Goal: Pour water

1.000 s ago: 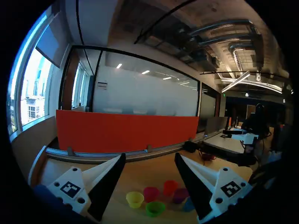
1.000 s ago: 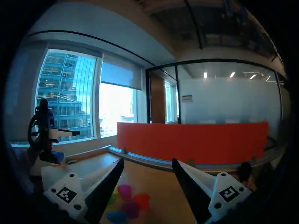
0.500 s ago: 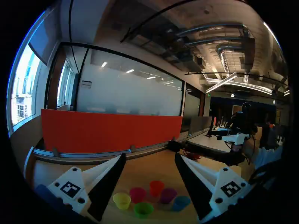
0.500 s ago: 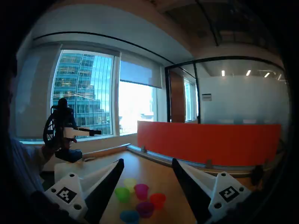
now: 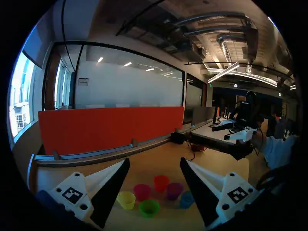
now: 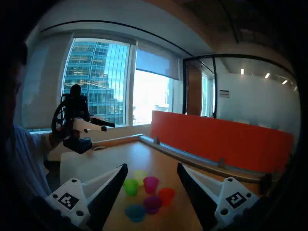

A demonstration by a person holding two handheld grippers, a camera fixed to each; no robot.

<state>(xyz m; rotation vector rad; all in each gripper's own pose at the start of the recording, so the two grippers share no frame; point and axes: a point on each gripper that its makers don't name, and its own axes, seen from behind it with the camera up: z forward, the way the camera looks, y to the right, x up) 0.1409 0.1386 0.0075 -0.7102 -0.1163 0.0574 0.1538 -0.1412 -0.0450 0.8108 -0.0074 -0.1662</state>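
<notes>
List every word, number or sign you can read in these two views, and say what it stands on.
Nothing can be read.
Too small and blurred: paper sign on the glass wall.
Coded patterns only, no letters: square tags on the left gripper and right gripper.

Right gripper [image 6: 152, 166], fingers apart, frames coloured cups [image 6: 151, 184] on table [image 6: 163, 153]

A long orange partition panel [image 5: 111, 129] stands upright along the far edge of the light wooden tabletop [image 5: 161, 158]. Behind it is a frosted glass wall [image 5: 127, 88], with grey metal ducts [image 5: 219, 17] overhead. Tall windows [image 6: 152, 98] face a glass tower [image 6: 88, 77].
</notes>
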